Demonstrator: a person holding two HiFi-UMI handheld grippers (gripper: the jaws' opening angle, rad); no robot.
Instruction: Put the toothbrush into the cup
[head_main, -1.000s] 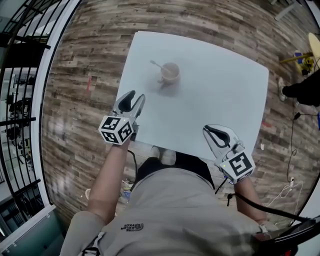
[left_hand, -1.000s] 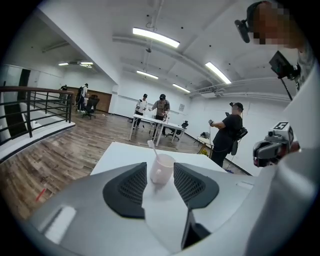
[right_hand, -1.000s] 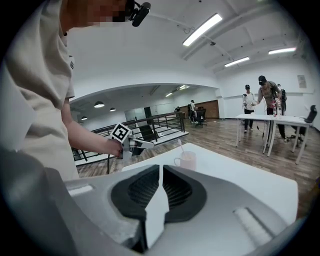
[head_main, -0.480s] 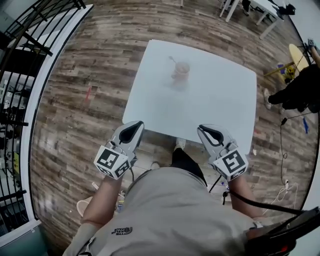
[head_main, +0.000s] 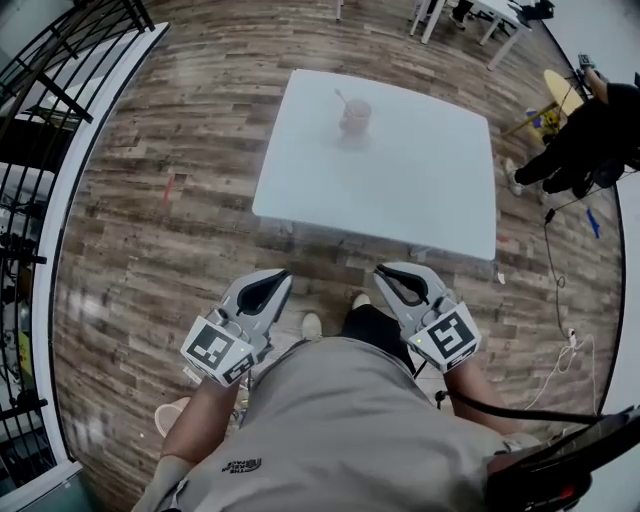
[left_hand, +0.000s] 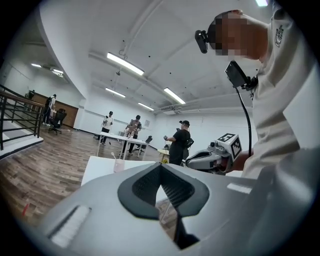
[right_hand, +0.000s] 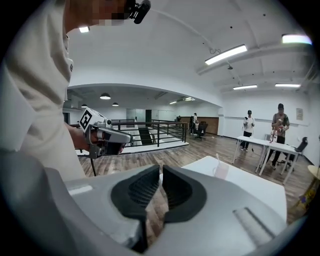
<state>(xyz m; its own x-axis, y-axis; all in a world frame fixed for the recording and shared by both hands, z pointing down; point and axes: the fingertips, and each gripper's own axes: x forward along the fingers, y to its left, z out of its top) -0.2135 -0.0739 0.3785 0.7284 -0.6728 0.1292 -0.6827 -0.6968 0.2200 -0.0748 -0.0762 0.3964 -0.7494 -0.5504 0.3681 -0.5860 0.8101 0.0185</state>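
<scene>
Item: cup (head_main: 355, 115), pale pink, standing upright toward the far side of the white counter (head_main: 420, 190). Item: toothbrush (head_main: 341, 98), sitting head-up in the cup and leaning over its rim toward the far left; the handle end is hiding inside the cup. Item: left tongs (head_main: 283, 274), hanging over the wooden floor (head_main: 150, 250) well short of the counter's near edge, tips pressing together and carrying nothing. Item: right tongs (head_main: 381, 271), hanging beside them at the same remove, likewise meeting at the tips and carrying nothing; each gripper view is showing only floor and counter past the pads. Status, as a judgement: the placing is looking complete, and the step in hand is appearing to be a stand-off from the work. Handling note: doing this well is meaning keeping both tongs clear of the counter edge so nothing is jarring the light cup, and checking that the brush is resting steadily against the rim, not tipping the cup. Bystanders (head_main: 585, 140) are standing at the right, well apart.
</scene>
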